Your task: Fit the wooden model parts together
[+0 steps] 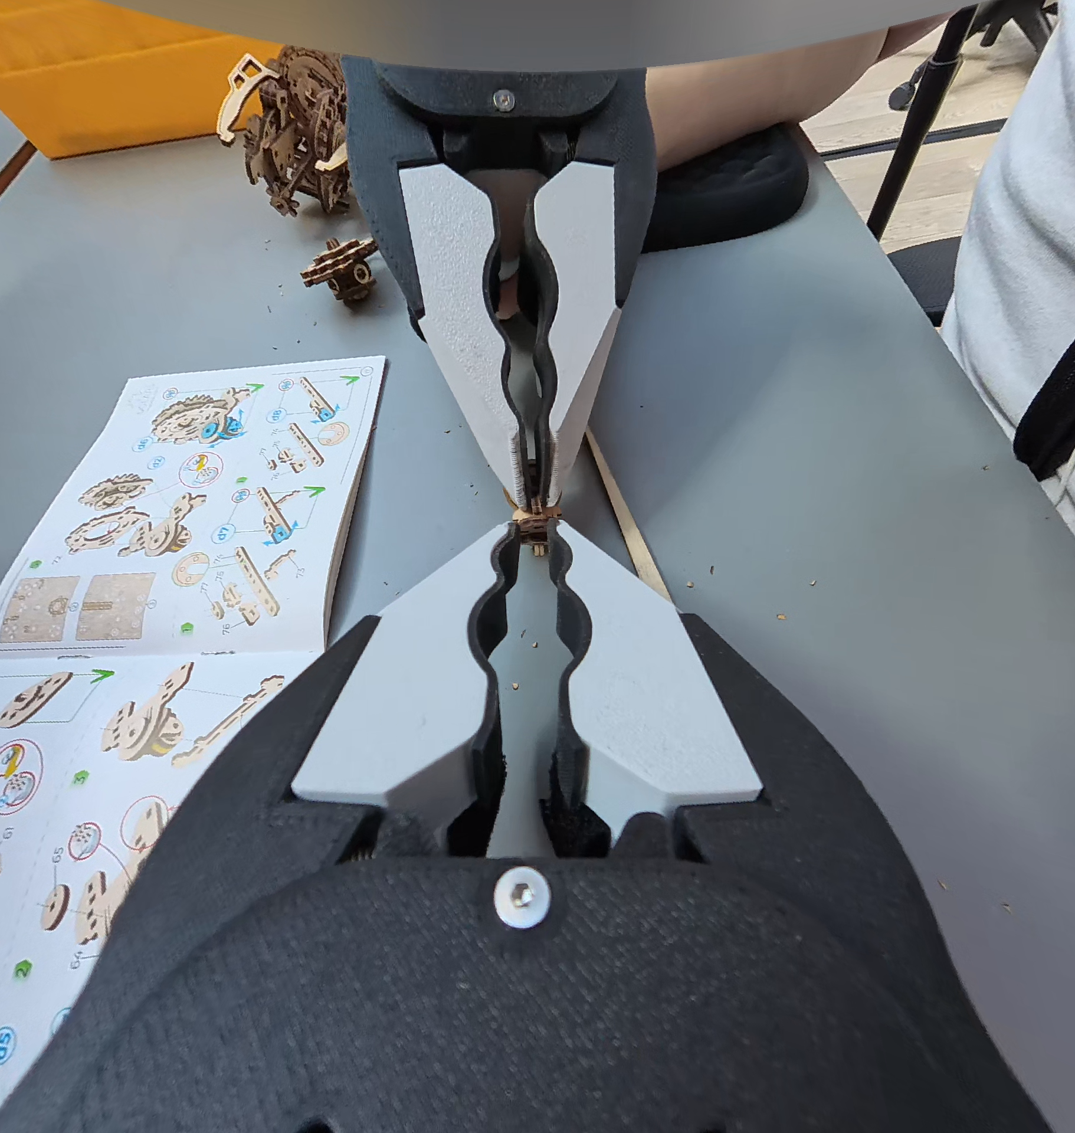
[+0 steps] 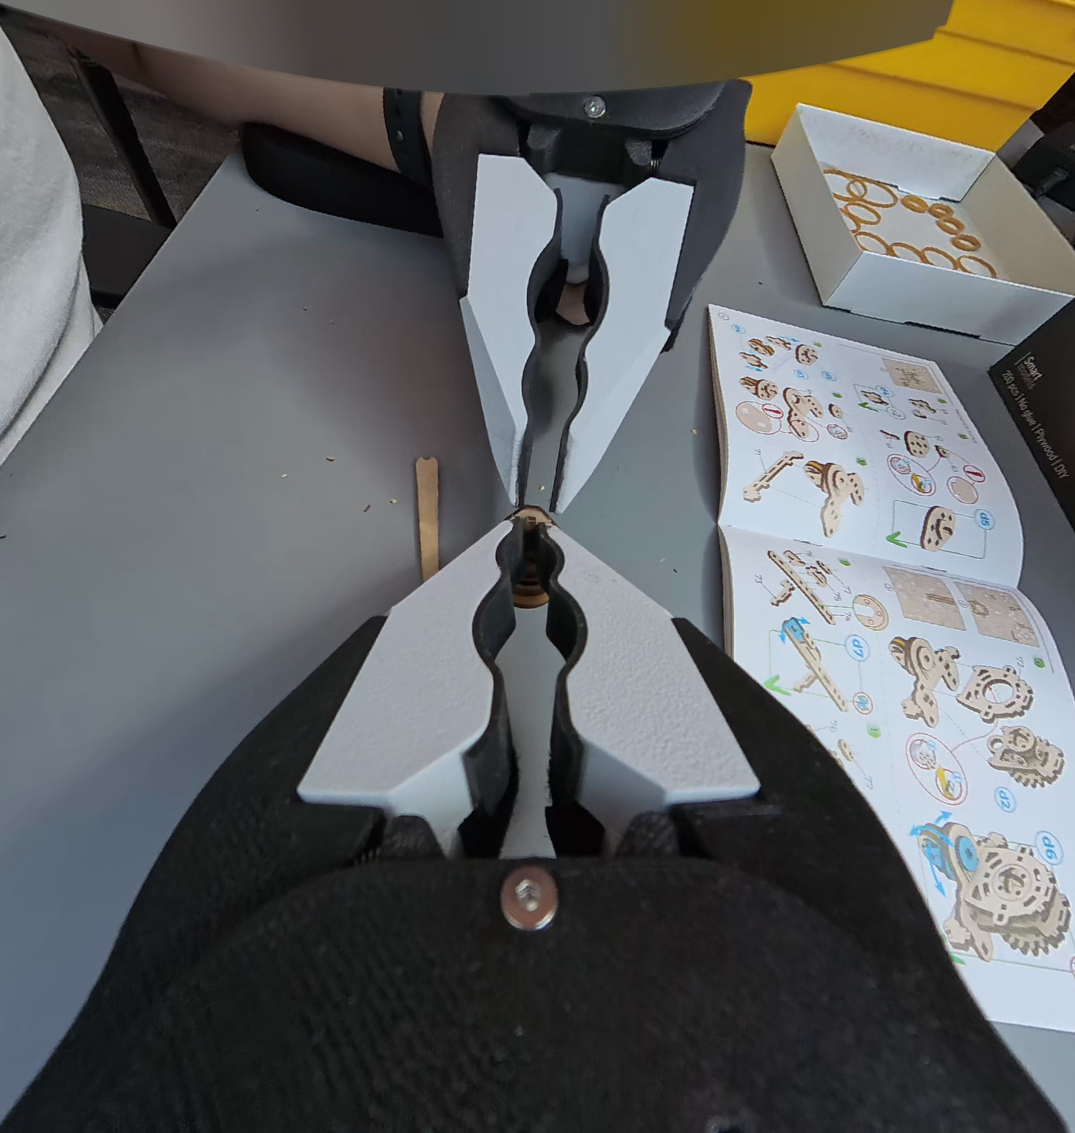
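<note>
With your left gripper clamped on the small wooden part above the grey table and your right gripper pinching its mating piece tip to tip, press straight along one axis (the joint itself is hidden between the pads).

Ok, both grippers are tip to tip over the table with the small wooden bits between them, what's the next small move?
Probably a short, straight push together. The left gripper and right gripper each pinch a small wooden part, tips nearly touching, and the pieces look aligned but not clearly seated.
</note>
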The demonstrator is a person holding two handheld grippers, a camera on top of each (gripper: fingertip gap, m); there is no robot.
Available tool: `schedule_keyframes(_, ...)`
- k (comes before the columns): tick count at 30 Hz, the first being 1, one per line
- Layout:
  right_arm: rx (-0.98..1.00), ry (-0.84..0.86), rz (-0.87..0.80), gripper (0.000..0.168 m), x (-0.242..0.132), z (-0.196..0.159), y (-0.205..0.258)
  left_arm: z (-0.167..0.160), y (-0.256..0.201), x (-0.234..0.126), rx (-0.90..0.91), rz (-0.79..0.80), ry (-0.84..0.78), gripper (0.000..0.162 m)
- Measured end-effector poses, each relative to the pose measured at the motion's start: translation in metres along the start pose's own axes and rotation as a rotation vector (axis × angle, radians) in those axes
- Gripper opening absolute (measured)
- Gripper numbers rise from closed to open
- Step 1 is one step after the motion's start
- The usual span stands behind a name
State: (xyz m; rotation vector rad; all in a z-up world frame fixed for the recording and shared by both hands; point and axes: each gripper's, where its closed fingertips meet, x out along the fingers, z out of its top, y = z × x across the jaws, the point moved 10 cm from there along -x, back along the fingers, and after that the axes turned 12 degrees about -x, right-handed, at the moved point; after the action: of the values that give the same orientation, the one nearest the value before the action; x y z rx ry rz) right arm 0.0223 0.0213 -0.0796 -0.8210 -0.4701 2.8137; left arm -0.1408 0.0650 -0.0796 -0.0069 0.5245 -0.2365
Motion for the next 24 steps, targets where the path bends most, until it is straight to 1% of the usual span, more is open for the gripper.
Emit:
schedule_keyframes(2, 0.009, -0.004, 0.005, 0.002, 0.0, 0.0, 0.0, 0.002, 0.0, -0.001, -0.012, -0.022, -0.024, 0.009)
schedule_keyframes(4, 0.004, -0.005, 0.003, 0.002, 0.0, 0.0, 0.0, 0.007, -0.002, -0.005, -0.05, -0.068, -0.097, 0.009)
schedule_keyframes(5, 0.004, -0.006, 0.005, 0.003, 0.0, 0.0, 0.0, 0.008, -0.001, -0.006, -0.06, -0.066, -0.106, 0.008)
schedule_keyframes(7, 0.007, -0.01, 0.007, 0.002, 0.0, 0.0, 0.0, 0.006, 0.001, -0.006, -0.041, -0.031, -0.074, 0.01)
schedule_keyframes(10, -0.002, -0.01, 0.003, 0.003, 0.0, 0.0, 0.0, 0.005, -0.001, -0.002, -0.048, -0.054, -0.062, 0.01)
schedule_keyframes(13, -0.009, -0.01, -0.001, 0.003, 0.0, 0.0, 0.001, 0.002, -0.001, 0.002, -0.019, -0.014, -0.011, 0.008)
schedule_keyframes(19, -0.018, -0.006, -0.013, 0.003, 0.0, -0.001, 0.001, 0.002, -0.001, 0.002, -0.009, -0.003, -0.011, 0.006)
schedule_keyframes(22, -0.032, -0.007, -0.015, 0.006, -0.001, -0.001, 0.001, 0.002, 0.0, 0.002, -0.008, 0.003, -0.013, 0.006)
schedule_keyframes(24, -0.006, -0.022, -0.014, 0.004, -0.003, -0.002, -0.001, -0.001, 0.0, 0.004, 0.005, 0.019, 0.034, 0.001)
